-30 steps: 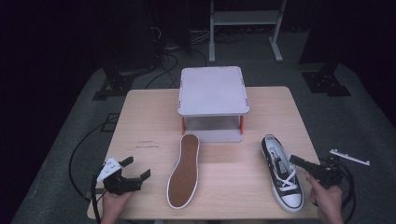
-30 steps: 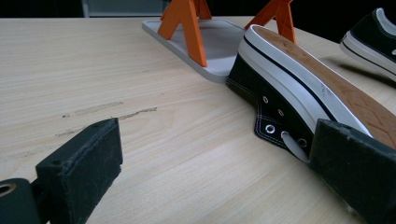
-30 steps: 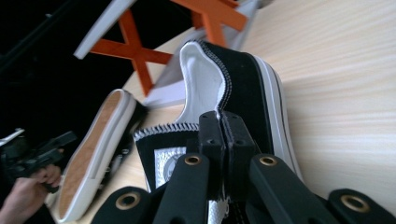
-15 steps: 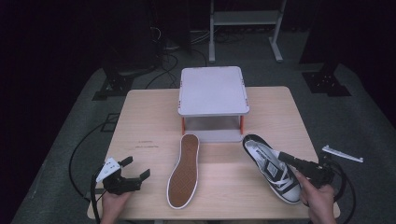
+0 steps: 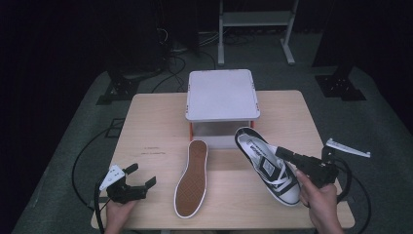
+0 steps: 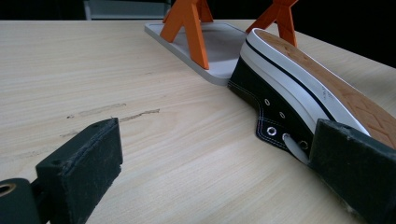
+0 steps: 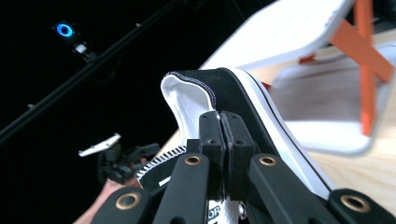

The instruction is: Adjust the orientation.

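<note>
The right gripper (image 5: 281, 152) has its jaws pressed together on the side wall of a black-and-white shoe (image 5: 268, 165), gripping it near the opening; in the right gripper view the two black jaws (image 7: 222, 135) meet flat against each other with the shoe's (image 7: 224, 93) white lining just beyond them. The shoe sits upright, angled across the wooden table (image 5: 156, 122), heel end pointing away from the gripper toward a small white stand (image 5: 222, 93) with orange legs.

The left gripper (image 5: 141, 176) rests at the near left edge of the table with its jaws spread wide and nothing between them. In the left gripper view, bare wood lies between the two jaws. Ahead and to that gripper's right lies a second shoe (image 5: 191, 178), turned upside down so its brown sole faces up; in the left gripper view this shoe (image 6: 299, 93) runs just beside the right-hand jaw, its far end close to the stand's grey base plate (image 6: 210, 44).
</note>
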`<state>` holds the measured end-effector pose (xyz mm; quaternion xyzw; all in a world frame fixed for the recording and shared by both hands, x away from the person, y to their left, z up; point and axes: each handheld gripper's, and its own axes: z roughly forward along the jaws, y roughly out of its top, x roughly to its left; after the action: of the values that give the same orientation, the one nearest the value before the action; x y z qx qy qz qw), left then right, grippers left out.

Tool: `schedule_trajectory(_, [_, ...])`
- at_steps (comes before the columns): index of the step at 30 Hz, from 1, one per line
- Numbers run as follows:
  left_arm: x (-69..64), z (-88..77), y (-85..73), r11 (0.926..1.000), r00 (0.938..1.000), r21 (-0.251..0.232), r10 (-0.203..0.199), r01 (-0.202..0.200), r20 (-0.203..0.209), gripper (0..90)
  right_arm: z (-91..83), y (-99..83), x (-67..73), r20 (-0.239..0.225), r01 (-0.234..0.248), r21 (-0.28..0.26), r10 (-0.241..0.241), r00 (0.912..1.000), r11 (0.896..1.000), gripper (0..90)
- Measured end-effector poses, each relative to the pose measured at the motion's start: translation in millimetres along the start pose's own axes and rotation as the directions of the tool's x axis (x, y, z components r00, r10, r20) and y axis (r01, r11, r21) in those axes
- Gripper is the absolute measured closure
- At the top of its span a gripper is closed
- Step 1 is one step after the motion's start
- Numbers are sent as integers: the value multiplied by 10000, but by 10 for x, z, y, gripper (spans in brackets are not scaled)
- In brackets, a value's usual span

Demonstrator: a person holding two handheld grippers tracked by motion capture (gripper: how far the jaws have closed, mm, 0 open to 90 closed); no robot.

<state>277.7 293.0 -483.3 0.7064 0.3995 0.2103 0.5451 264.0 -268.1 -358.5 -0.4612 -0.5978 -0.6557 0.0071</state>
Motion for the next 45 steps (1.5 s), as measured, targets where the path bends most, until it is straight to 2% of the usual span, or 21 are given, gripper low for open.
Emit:
schedule_trajectory(8, [18,-8,-4,9999,10000,-112,-12,13,12,21,216,252,239,-348,228,99,-224,9991,9997,880])
schedule_trajectory(11, [15,-10,-1,10000,10000,-75,49,-49,-22,21,284,319,301,-253,381,108,-378,9990,9992,880])
schedule_trajectory(13, [8,-11,5,10000,10000,-73,49,-49,-26,21,405,418,382,-294,446,193,-440,9986,9988,880])
schedule_trajectory(15, [8,-12,6,10000,10000,-74,45,-45,-26,21,471,480,422,-251,557,205,-552,9982,9982,879])
schedule_trajectory(20, [18,-8,5,10000,10000,-78,21,-21,-21,21,597,613,458,-316,391,172,-385,9988,9991,879])
schedule_trajectory(21, [22,-5,6,10000,10000,-76,10,-10,-13,21,664,682,477,-306,410,157,-405,9987,9990,879])
schedule_trajectory(25, [27,-7,9,10000,10000,-25,28,-28,-65,21,799,810,489,-123,430,228,-428,9990,9988,880])
schedule_trajectory(31, [25,-37,17,9999,10000,-149,5,-6,-95,22,1003,992,418,328,423,142,-428,9985,9990,879])
schedule_trajectory(38, [33,-35,21,9998,10000,-204,14,-16,-91,22,1185,1214,365,484,61,-160,-54,9988,9999,879])
schedule_trajectory(45, [26,-38,26,9996,10000,-291,-11,8,-97,22,1441,1401,343,599,-270,-341,290,9978,9991,879])
